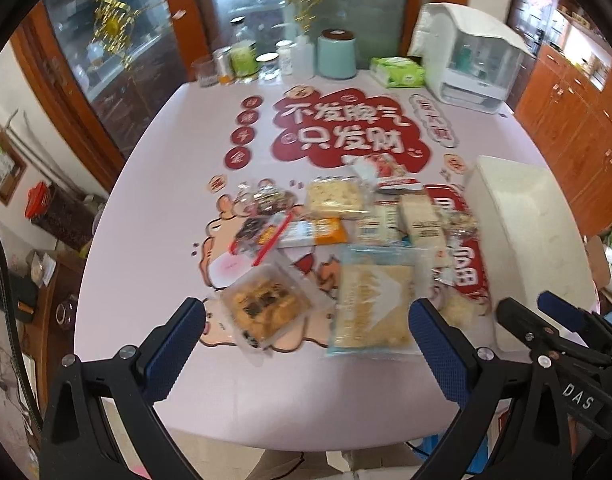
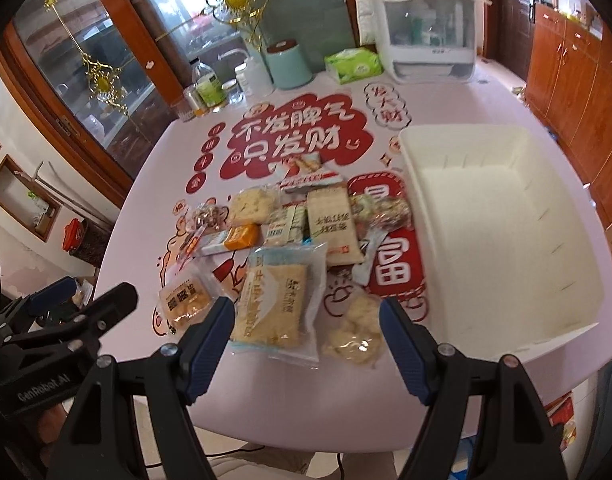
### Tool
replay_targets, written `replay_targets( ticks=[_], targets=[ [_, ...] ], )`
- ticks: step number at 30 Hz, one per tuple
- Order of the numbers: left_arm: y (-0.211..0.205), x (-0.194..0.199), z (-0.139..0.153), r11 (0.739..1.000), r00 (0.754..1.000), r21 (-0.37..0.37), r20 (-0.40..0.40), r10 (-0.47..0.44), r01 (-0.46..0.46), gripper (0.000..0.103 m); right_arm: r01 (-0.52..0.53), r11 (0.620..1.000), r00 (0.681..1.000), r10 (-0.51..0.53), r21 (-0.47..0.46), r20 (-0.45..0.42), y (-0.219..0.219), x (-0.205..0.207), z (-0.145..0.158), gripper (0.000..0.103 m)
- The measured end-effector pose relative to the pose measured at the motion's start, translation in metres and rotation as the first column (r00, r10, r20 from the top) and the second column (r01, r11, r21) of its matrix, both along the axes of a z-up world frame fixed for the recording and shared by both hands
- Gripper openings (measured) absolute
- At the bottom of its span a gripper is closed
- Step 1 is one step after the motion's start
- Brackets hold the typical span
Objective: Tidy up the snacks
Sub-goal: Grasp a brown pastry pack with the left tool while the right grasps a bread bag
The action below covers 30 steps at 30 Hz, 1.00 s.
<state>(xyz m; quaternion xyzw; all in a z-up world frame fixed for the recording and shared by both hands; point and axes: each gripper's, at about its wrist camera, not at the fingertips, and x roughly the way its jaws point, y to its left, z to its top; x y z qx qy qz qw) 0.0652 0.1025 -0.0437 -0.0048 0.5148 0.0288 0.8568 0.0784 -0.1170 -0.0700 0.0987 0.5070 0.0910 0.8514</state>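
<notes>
While the pink tabletop (image 2: 446,80) carries everything, the empty white bin (image 2: 502,216) sits along its right edge. Snack packets (image 2: 290,240) lie heaped mid-table just left of the bin, reaching the near edge. Both the left gripper (image 1: 306,340) and right gripper (image 2: 306,332) hover spread wide, grasping nothing.

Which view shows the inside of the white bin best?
The right wrist view: the white bin shows its whole open interior, with nothing visible inside. The left wrist view shows only its outer wall at the right edge, interior hidden.
</notes>
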Motion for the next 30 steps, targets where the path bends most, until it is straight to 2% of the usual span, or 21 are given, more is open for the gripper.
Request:
replay_targets(
  ticks=[4, 10, 14, 19, 22, 26, 30],
  targets=[
    [0.033, 0.012, -0.026, 0.999, 0.999, 0.037, -0.034, -0.001, 0.002, 0.101, 0.007, 1.000, 0.999, -0.008, -0.030, -0.042, 0.008, 0.011, -0.024, 0.076],
    [0.074, 0.024, -0.086, 0.998, 0.990, 0.047, -0.135, -0.033, 0.040, 0.101, -0.005, 0.997, 0.991, -0.006, -0.082, -0.131, 0.025, 0.031, -0.075, 0.076],
    [0.090, 0.033, -0.119, 0.997, 0.981, 0.023, -0.183, -0.070, 0.075, 0.101, -0.044, 0.996, 0.987, 0.031, -0.077, -0.160, 0.038, 0.044, -0.100, 0.076],
    [0.084, 0.049, -0.149, 0.986, 0.963, 0.009, -0.219, -0.158, 0.164, 0.101, -0.088, 0.994, 0.984, 0.076, -0.068, -0.163, 0.054, 0.063, -0.123, 0.076],
    [0.072, 0.062, -0.166, 0.972, 0.943, 0.006, -0.244, -0.227, 0.235, 0.101, -0.102, 0.991, 0.982, 0.087, -0.090, -0.165, 0.061, 0.075, -0.135, 0.076],
    [0.059, 0.074, -0.174, 0.953, 0.926, -0.015, -0.230, -0.298, 0.303, 0.103, -0.107, 0.991, 0.978, 0.091, -0.075, -0.189, 0.065, 0.089, -0.149, 0.077],
    [0.053, 0.089, -0.182, 0.941, 0.904, -0.089, -0.262, -0.339, 0.327, 0.103, -0.131, 0.991, 0.974, 0.122, -0.036, -0.193, 0.069, 0.096, -0.158, 0.081]
  ],
)
